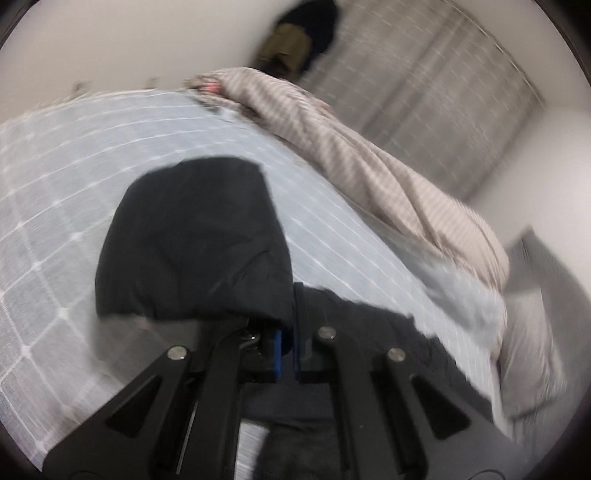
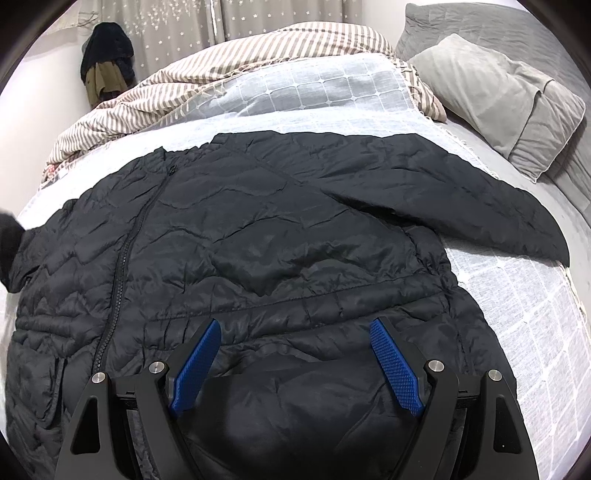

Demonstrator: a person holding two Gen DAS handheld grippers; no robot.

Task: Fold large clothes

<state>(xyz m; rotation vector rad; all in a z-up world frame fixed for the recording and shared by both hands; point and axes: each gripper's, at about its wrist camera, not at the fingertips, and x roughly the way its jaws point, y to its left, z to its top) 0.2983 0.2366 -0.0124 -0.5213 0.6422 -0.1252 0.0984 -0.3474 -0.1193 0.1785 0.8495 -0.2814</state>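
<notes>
The black jacket (image 2: 258, 229) lies spread on the bed (image 2: 517, 295). The left hand-held gripper (image 1: 286, 347) is clamped on its sleeve (image 1: 192, 240) (lifted); carry it toward 3 o'clock, across the body. The right hand-held gripper (image 2: 295, 365) hangs with its fingers apart.

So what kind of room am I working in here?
Most likely a bedroom. The black jacket lies spread on a bed with a checked cover, a grey pillow and a striped duvet pushed back. Curtains hang behind.
</notes>
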